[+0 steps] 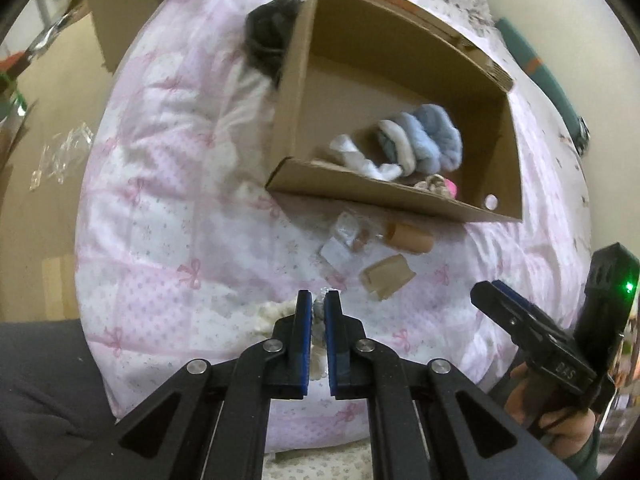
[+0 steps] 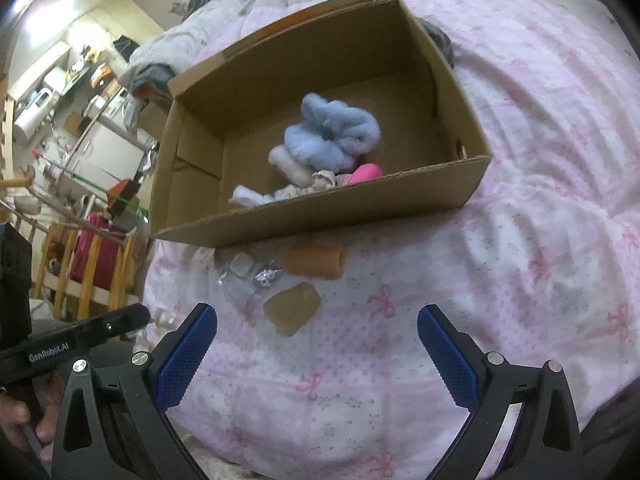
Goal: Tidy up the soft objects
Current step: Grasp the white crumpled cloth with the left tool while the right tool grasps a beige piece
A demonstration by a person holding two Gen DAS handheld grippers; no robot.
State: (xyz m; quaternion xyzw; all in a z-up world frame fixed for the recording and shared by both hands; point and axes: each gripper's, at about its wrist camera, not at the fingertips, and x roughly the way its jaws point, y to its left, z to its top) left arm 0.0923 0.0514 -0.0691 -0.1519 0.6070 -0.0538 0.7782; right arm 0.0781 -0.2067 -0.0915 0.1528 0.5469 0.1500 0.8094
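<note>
One pink-and-white quilt (image 2: 540,208) with bow prints is spread beneath both grippers. One open cardboard box (image 2: 400,196) is set on it, ahead of both grippers and well apart from them.

Inside the box, one fluffy blue item (image 2: 332,136) is seen on top of the pile, with one white fluffy piece (image 2: 252,198) towards the near wall and one pink item (image 2: 366,172) beside it; other pale pieces among them cannot be counted.

Between the box and the right gripper (image 2: 316,344), three loose things are counted on the quilt: one tan cylinder (image 2: 316,262) just in front of the box wall, one yellowish translucent block (image 2: 294,306) nearer the gripper, and one clear plastic packet (image 2: 244,276) to their left.

The right gripper's jaws are held wide apart, with nothing between them.

The left gripper (image 1: 318,312) has its blue pads (image 1: 305,320) drawn almost together, clamped on one small grey fluffy piece (image 1: 319,312); a cream fluffy piece (image 1: 276,314) is seen just left of the tips, touching the quilt.
</note>
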